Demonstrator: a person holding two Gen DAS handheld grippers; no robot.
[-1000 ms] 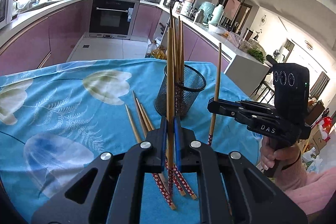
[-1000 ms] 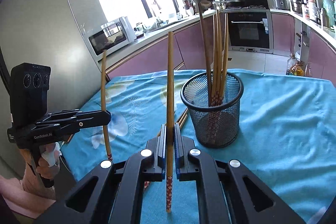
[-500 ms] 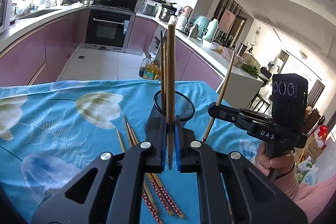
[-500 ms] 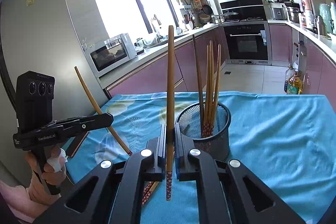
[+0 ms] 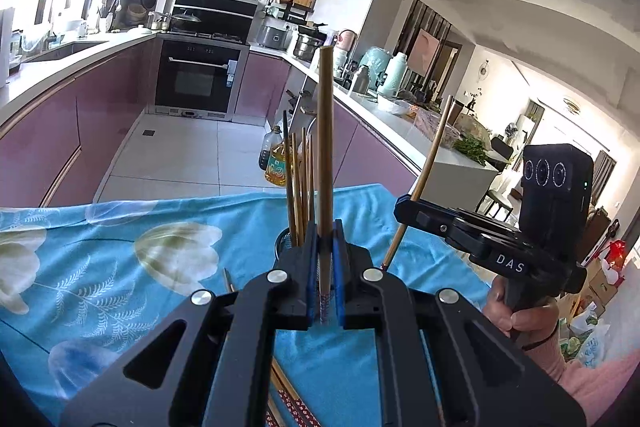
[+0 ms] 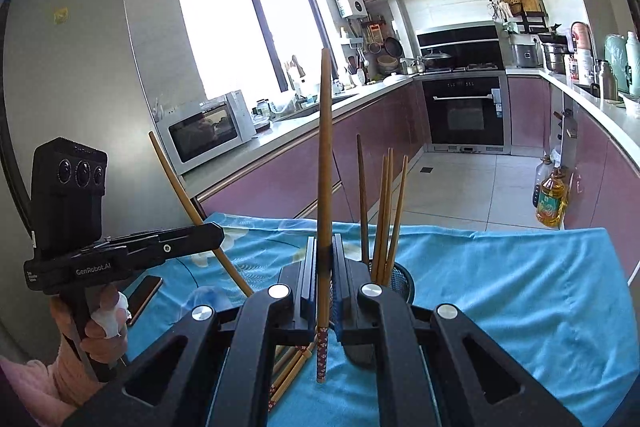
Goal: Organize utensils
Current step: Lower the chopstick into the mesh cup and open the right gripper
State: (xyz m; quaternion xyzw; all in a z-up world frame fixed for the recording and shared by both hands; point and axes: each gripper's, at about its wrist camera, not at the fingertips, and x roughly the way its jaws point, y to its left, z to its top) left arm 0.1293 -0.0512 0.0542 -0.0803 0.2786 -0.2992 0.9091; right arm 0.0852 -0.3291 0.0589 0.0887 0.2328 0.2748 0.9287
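Showing "DAS" on right gripper (image 5: pixel 404 213)

Daylight is pouring through a big window (image 6: pixel 248 39) left of the fingers, a microwave (image 6: pixel 206 131) sitting beneath it; mauve cabinets (image 5: pixel 44 131) are lining both sides, and a black oven (image 5: pixel 196 79) is standing ahead beyond the pale tiled floor (image 5: pixel 180 155)

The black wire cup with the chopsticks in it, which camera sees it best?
The right wrist view, though only partly. There the cup's mesh rim and side peek out behind the right tool, with four chopsticks standing in it. The left wrist view shows just a sliver of rim behind the left tool.
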